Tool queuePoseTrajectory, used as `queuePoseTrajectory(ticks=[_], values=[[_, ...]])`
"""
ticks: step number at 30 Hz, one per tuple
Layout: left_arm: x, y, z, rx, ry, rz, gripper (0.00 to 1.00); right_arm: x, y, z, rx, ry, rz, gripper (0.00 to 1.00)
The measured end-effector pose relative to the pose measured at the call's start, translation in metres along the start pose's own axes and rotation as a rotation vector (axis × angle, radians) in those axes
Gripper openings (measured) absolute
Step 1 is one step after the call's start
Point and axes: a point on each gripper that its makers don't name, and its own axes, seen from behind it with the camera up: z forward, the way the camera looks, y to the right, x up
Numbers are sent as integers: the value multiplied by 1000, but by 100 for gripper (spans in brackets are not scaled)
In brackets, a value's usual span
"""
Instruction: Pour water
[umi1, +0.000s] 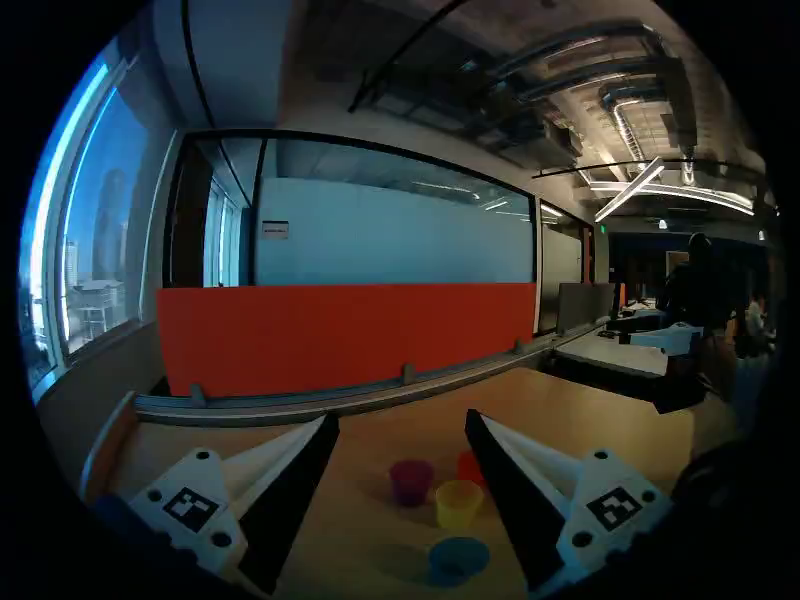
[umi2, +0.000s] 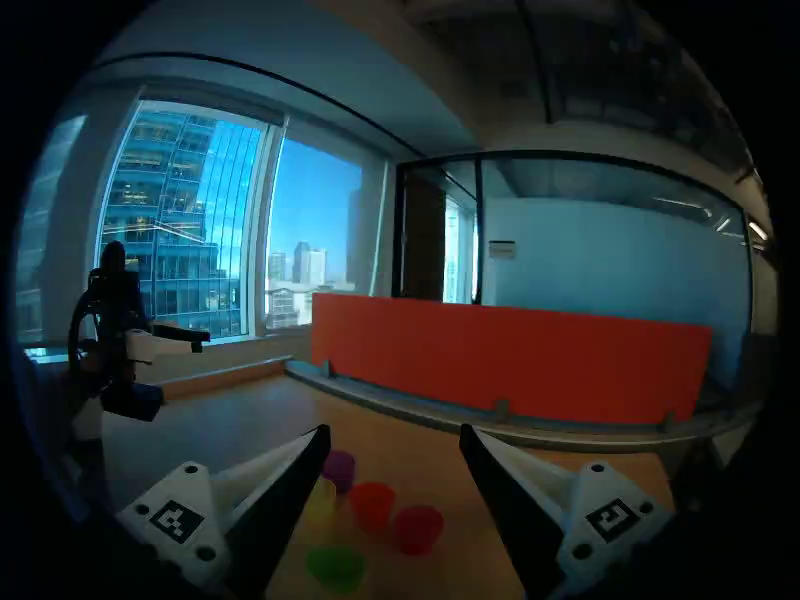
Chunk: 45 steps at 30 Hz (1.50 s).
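Currently the left gripper (umi1: 400, 418) and right gripper (umi2: 393, 430) hover above the table (umi1: 600, 405), fingers spread wide and holding nothing, with small coloured cups (umi1: 458, 503) clustered on it

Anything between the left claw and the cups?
Nothing visible. The left claw is open, and the purple cup, yellow cup and blue cup stand ahead on the wooden table, with no object before them.

With the right gripper (umi2: 397, 445) held spread, a purple cup (umi2: 339, 467), yellow cup (umi2: 322, 497), orange cup (umi2: 371, 503), red cup (umi2: 417, 527) and green cup (umi2: 337, 565) are seen clustered short of the far edge of the tabletop (umi2: 570, 465).
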Motion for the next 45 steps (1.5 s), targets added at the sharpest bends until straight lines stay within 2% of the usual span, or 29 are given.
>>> queuePoseTrajectory(ticks=[6, 12, 20, 26, 32, 41, 45], values=[[-11, 12, -1, -62, -30, -1, 94, -10, -16, 0, 78, -40, -8, 100], [-26, 17, -3, -99, -62, -12, 94, -30, -25, -2, 129, -94, -19, 100], [-48, 20, -4, -127, -98, 12, 94, -50, -32, -2, 169, -144, -55, 100], [-70, 25, -4, -151, -127, 39, 94, -73, -39, -1, 200, -189, -58, 100], [-96, 33, -3, -186, -169, 66, 94, -103, -42, 1, 220, -241, -66, 100], [-130, 48, -1, -243, -220, 78, 94, -141, -46, 3, 253, -304, -92, 100], [-148, 50, 1, -251, -252, 87, 94, -157, -50, 3, 269, -331, -103, 100]])
